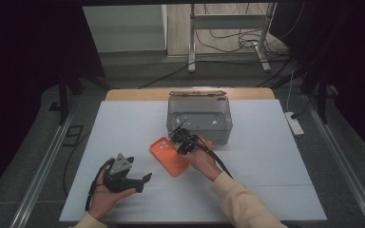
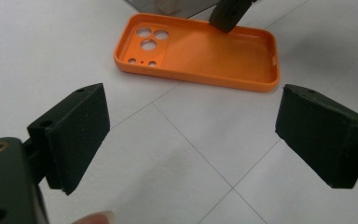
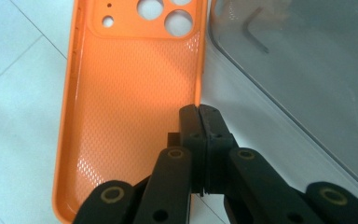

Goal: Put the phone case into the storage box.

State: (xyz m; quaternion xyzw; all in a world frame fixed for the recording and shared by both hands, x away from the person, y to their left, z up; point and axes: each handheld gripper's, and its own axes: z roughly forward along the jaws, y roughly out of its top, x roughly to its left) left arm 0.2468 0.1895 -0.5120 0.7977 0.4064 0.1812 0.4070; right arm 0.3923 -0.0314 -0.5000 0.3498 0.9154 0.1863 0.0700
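Observation:
An orange phone case (image 1: 168,154) lies hollow side up on the white table, with its camera holes at the far end. My right gripper (image 1: 182,144) comes down on the case's long edge by the clear box. In the right gripper view its jaws (image 3: 199,112) are pressed together with the case's rim (image 3: 198,79) running in between them. The same jaws show as a black tip (image 2: 227,18) on the far rim of the case (image 2: 205,56). My left gripper (image 1: 140,171) rests in the hand at the near left, open (image 2: 191,135), with bare table between its pads.
A clear plastic box (image 1: 199,118) stands just behind the case, with a hex key (image 3: 254,30) inside it. A white power strip (image 1: 294,124) lies off the table's right edge. A metal stand (image 1: 228,28) and cables are on the floor beyond.

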